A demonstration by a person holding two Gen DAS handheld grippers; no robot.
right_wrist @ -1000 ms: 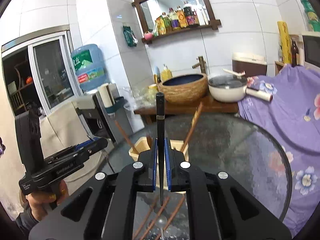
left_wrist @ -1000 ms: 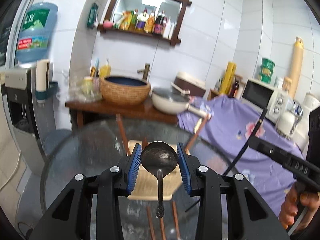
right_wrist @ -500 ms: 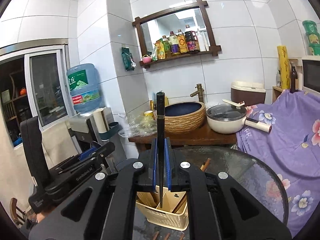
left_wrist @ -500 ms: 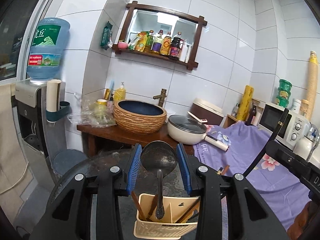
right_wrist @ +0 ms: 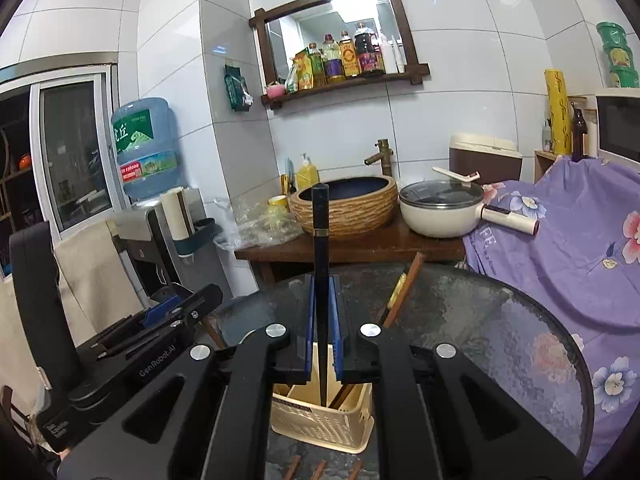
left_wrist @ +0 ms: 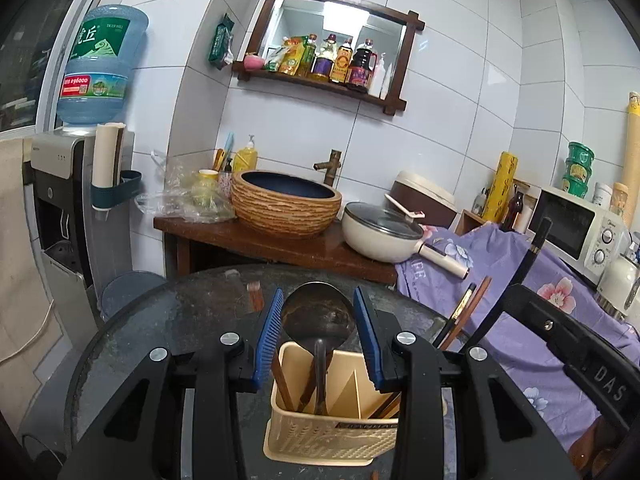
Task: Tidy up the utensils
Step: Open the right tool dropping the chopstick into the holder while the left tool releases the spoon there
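A cream utensil basket (left_wrist: 332,420) stands on the round glass table (left_wrist: 160,320), with brown chopsticks leaning in it. My left gripper (left_wrist: 318,316) holds a dark metal ladle (left_wrist: 318,316) by its bowl, handle pointing down into the basket. My right gripper (right_wrist: 322,312) is shut on a black chopstick (right_wrist: 320,232), upright, its lower tip inside the basket (right_wrist: 320,416). The right gripper also shows in the left wrist view (left_wrist: 568,344), to the right of the basket.
Loose brown chopsticks (right_wrist: 320,468) lie on the table in front of the basket. Behind the table are a wooden shelf with a woven basin (left_wrist: 286,208) and a white pan (left_wrist: 384,236). A purple flowered cloth (right_wrist: 560,248) covers the right side.
Both grippers tilted from looking down at the table to level and lowered toward the basket. The ladle handle and the black chopstick tip now reach into the basket.
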